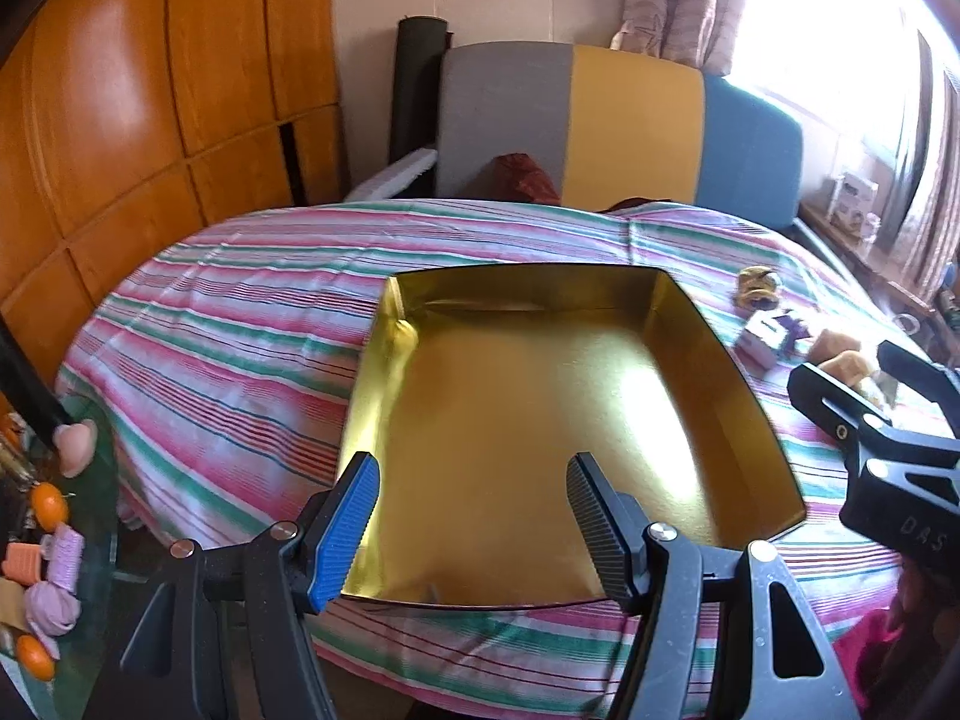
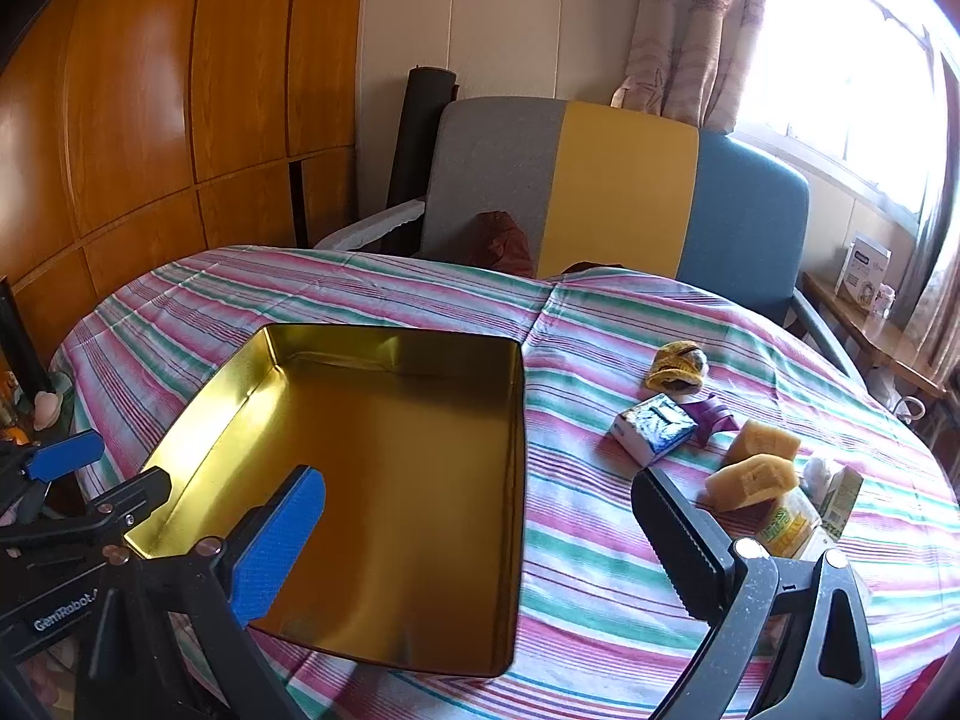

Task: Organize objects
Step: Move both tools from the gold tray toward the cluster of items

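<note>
An empty gold metal tin [image 1: 540, 408] sits on the striped tablecloth; it also shows in the right wrist view [image 2: 384, 468]. My left gripper [image 1: 474, 516] is open and empty over the tin's near edge. My right gripper [image 2: 480, 540] is open and empty above the tin's right rim; it shows at the right of the left wrist view [image 1: 870, 396]. Right of the tin lie a yellow knitted item [image 2: 675, 366], a tissue pack [image 2: 654, 427], a purple piece [image 2: 714, 414], two tan sponges [image 2: 753, 468] and small packets [image 2: 798, 525].
The round table [image 2: 600, 570] has a pink, green and white striped cloth. A grey, yellow and blue sofa [image 2: 600, 192] stands behind it. A wooden cabinet wall [image 2: 150, 120] is at the left. A side shelf [image 1: 42, 528] with small orange and pink items is at the far left.
</note>
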Demonstrator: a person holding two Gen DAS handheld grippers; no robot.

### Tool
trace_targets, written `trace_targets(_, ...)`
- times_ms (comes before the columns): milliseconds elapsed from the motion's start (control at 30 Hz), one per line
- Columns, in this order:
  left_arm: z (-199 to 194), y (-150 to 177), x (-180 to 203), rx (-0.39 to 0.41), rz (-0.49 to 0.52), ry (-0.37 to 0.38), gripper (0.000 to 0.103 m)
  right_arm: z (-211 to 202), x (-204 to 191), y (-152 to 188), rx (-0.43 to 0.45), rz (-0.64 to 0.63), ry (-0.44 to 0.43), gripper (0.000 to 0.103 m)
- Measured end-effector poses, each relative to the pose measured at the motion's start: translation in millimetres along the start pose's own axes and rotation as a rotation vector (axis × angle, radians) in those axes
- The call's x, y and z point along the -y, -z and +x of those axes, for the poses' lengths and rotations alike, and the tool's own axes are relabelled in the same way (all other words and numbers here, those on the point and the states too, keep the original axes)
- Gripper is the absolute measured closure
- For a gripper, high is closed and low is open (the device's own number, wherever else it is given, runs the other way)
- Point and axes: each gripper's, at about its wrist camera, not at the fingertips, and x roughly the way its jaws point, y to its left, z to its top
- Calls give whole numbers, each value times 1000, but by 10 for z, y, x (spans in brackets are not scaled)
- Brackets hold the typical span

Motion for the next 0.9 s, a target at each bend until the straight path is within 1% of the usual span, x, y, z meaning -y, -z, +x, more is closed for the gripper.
trace_targets(167, 5, 8, 84, -2, 12, 68, 37, -28, 216, -10, 1, 7, 27, 0)
trace_targets(233, 13, 16, 117, -16, 18, 120, 37, -35, 333, -13, -1, 14, 45, 0)
trace_targets(300, 29, 14, 160, -49, 9, 184, 37, -46, 457, -25, -7, 25, 48, 0)
trace_targets(367, 53, 16, 217, -68, 6, 240, 37, -70, 632, -51, -9, 47, 58, 0)
trace_targets(467, 74, -11, 311, -76, 39, 299, 37, -131, 981, -88, -2, 98, 82, 0)
trace_targets(533, 98, -53, 353, -89, 48, 336, 35, -149, 1259, -106, -3, 129, 133, 0)
trace_targets(567, 102, -85, 386, -93, 60, 345, 33, -162, 1421, -101, -9, 151, 162, 0)
trace_targets(733, 158, -289, 643, -117, 133, 370, 32, -84, 2290, 42, -58, 293, 300, 0)
trace_targets(833, 269, -396, 820, -173, 169, 375, 32, -32, 2658, 221, -70, 374, 329, 0)
trace_targets(900, 364, -490, 983, -203, 184, 380, 32, -3, 2845, 357, -83, 459, 312, 0)
